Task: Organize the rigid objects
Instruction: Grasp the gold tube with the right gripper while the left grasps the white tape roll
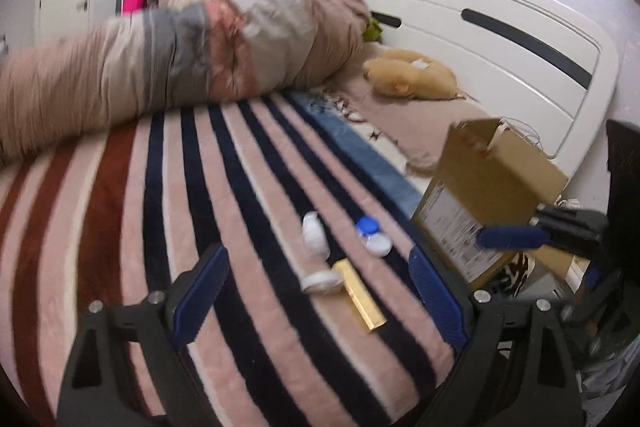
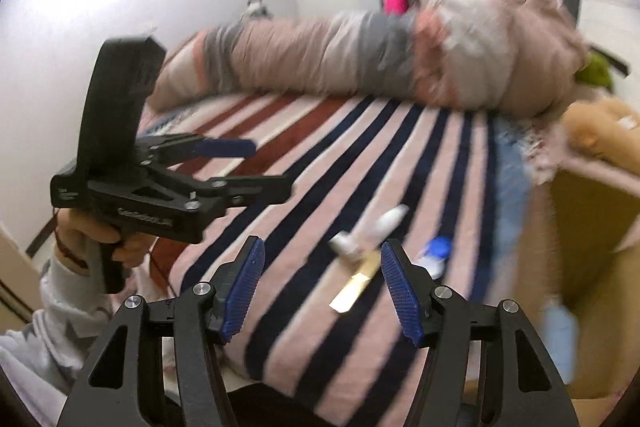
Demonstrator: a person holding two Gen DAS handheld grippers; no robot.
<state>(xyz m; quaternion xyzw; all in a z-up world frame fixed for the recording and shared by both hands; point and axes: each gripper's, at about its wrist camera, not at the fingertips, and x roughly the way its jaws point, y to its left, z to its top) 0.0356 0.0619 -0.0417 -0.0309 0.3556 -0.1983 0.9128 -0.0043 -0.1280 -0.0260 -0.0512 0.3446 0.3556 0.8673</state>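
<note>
My left claw (image 1: 320,307) is wide open and holds nothing. Just ahead of it, between its fingers, lie a white bottle (image 1: 315,237), a round white lid (image 1: 322,282) and a gold bar (image 1: 360,294) on the striped blanket (image 1: 224,187). A blue-capped bottle (image 1: 372,235) is a bit ahead and to the right, near the cardboard box (image 1: 496,183). My right claw (image 2: 322,291) is partly open and empty, and the gold bar lies ahead between its fingers.

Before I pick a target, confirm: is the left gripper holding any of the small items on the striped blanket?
No: the left gripper stands open and empty above the gold bar on the striped blanket.
</note>
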